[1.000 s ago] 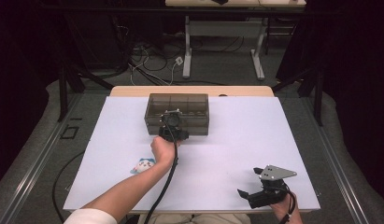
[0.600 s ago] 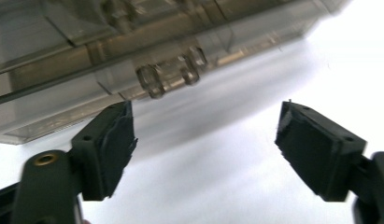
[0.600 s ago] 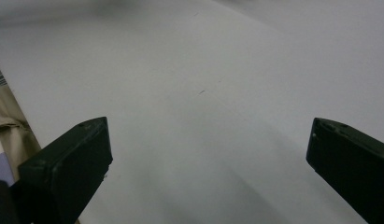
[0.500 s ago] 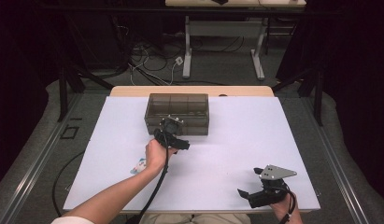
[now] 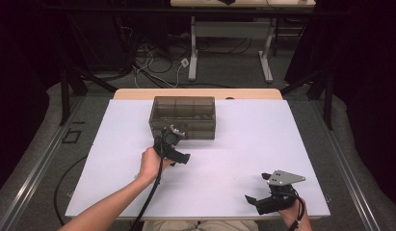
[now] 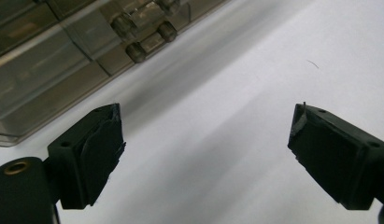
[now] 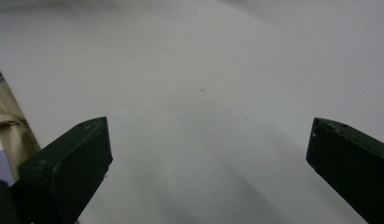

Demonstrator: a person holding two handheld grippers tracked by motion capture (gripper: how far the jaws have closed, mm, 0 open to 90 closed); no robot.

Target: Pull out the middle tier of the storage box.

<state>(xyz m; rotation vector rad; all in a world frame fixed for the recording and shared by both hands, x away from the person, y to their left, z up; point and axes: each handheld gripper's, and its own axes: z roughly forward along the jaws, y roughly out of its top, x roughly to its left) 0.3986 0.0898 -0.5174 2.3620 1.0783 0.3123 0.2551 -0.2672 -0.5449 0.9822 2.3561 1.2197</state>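
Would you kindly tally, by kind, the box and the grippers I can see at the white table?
Smoky clear compartment box: 1
Black two-jaw grippers: 2, the left gripper and the right gripper
Total: 3

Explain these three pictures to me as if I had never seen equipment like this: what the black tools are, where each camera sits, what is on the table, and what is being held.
No robot here: a person holds a two-jaw tool in each hand. The high view looks down from above the person's side of the white table. The left gripper sits just in front of a smoky transparent compartment box; the right gripper rests near the table's near right corner. The other two pictures come from cameras riding on each gripper, looking along its black jaws. In the left gripper view the jaws have just been opening, with nothing between them, and the box's latched edge lies ahead. In the right gripper view the jaws stand wide over bare table. Neither gripper holds anything.
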